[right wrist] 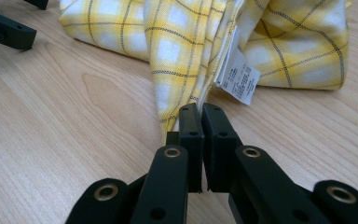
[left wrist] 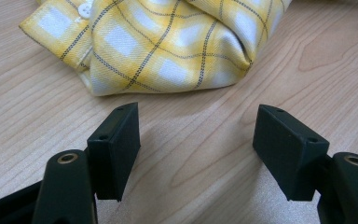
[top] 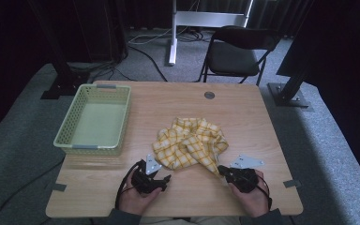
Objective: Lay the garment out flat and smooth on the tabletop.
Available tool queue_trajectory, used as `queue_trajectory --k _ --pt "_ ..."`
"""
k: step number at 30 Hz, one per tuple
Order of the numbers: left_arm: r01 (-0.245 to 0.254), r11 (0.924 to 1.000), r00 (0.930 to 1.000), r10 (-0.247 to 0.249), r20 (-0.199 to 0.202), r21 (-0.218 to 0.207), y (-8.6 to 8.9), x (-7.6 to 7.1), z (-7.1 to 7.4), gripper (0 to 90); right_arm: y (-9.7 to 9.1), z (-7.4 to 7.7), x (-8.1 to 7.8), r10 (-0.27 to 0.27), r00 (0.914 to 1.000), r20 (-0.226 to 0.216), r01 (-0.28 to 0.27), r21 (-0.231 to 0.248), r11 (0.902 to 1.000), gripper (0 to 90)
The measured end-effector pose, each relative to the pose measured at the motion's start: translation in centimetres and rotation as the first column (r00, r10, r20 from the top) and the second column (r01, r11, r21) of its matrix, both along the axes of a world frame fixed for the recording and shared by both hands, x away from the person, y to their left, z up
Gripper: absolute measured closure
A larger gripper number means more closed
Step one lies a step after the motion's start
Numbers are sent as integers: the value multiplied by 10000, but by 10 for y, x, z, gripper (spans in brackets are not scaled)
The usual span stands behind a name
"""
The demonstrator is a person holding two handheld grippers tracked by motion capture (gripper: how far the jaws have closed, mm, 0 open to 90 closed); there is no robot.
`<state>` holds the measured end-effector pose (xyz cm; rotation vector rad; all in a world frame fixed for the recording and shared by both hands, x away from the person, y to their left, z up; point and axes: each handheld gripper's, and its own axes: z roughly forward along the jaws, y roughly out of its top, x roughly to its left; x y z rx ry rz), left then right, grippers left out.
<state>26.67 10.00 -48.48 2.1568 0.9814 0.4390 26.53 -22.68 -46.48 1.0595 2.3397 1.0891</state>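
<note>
A crumpled yellow checked shirt [top: 190, 143] lies in the middle of the wooden table [top: 243, 122]. My right gripper [top: 221, 169] sits at its near right corner, jaws shut on a hanging fold of the shirt [right wrist: 182, 70]; in the right gripper view [right wrist: 201, 112] the fabric runs down between the pads, beside a white care label [right wrist: 237, 79]. My left gripper [top: 163, 179] rests at the shirt's near left edge. Its jaws stand wide open [left wrist: 196, 149] on bare wood, a short way from the shirt [left wrist: 168, 42], nothing between them.
A pale green plastic basket [top: 89, 147] stands at the table's left side. A round cable hole [top: 209, 95] is near the far edge. A black folding chair [top: 236, 51] stands behind the table. The left gripper's jaw [right wrist: 4, 28] shows at the top left of the right gripper view.
</note>
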Motion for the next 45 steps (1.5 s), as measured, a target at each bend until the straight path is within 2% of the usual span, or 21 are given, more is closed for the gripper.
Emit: queue_trajectory --k 15,45 --pt "-2 10000 10000 2 -1 0 0 0 0 325 -11 -1 -9 -112 9999 29 112 -9 9999 871" --pt "-1 10000 10000 1 -1 1 0 0 0 325 -35 -10 -22 -567 9979 -298 568 24 9984 865"
